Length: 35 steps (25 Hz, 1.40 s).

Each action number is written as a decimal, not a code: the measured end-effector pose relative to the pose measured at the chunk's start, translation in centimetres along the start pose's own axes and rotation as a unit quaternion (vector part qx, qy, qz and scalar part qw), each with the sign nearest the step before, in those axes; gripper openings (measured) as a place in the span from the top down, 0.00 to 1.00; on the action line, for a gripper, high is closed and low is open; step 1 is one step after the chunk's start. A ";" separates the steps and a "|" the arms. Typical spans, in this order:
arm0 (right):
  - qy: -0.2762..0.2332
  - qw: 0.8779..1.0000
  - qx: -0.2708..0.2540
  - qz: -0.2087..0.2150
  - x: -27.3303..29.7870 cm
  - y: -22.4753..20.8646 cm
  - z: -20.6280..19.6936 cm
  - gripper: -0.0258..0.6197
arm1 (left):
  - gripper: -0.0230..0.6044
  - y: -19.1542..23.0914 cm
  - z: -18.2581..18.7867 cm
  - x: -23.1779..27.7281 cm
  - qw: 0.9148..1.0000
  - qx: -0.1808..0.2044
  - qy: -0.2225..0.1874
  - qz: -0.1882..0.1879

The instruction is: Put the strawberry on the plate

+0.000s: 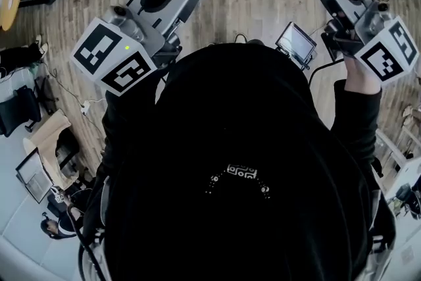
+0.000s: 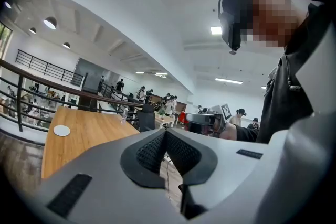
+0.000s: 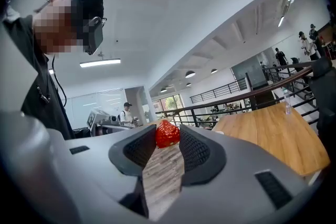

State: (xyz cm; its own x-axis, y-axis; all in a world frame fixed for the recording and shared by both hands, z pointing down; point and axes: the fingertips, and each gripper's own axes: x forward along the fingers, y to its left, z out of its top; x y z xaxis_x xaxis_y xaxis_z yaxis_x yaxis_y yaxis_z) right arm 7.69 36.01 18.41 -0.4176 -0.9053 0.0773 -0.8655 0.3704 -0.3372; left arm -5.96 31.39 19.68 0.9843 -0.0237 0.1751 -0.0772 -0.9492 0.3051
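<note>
Since the strawberry point(image 3: 167, 134) must ride to the plate point(image 2: 61, 130) without slipping, my right tongs point(image 3: 168, 140) pinch it at their very tips. My left tongs point(image 2: 166, 139), not needed, are closed on nothing; that small white plate sits on the wooden table point(image 2: 89, 136), well off to their left.

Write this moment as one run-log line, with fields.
left gripper: shut, empty | right gripper: shut on strawberry | plate: bare, on wooden table | step: strawberry not yet placed
</note>
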 end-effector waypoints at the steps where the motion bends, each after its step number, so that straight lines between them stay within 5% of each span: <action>1: 0.000 1.000 0.002 -0.001 -0.1 -0.2 -0.1 0.73 | 0.96 0.0 0.0 0.1 1.000 0.000 0.001 -0.002; 10: -0.010 1.000 0.018 -0.010 -2.4 -1.0 0.4 0.73 | 0.96 -0.8 0.9 0.9 1.000 -0.007 0.002 -0.008; 20: -0.026 0.998 0.033 -0.037 -5.3 -6.6 0.6 0.73 | 0.96 -0.3 0.2 4.2 1.000 -0.015 0.012 -0.010; 35: -0.040 0.995 0.047 -0.080 -4.7 -8.3 0.9 0.73 | 0.96 2.3 2.4 6.8 0.997 -0.005 -0.020 -0.077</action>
State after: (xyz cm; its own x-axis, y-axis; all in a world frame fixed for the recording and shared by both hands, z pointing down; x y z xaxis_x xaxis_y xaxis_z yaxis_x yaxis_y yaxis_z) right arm 17.07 36.98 20.05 -0.2502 -0.9661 0.0640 -0.8876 0.2025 -0.4137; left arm 0.95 28.30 19.30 0.9902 0.1088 0.0875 0.0737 -0.9395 0.3344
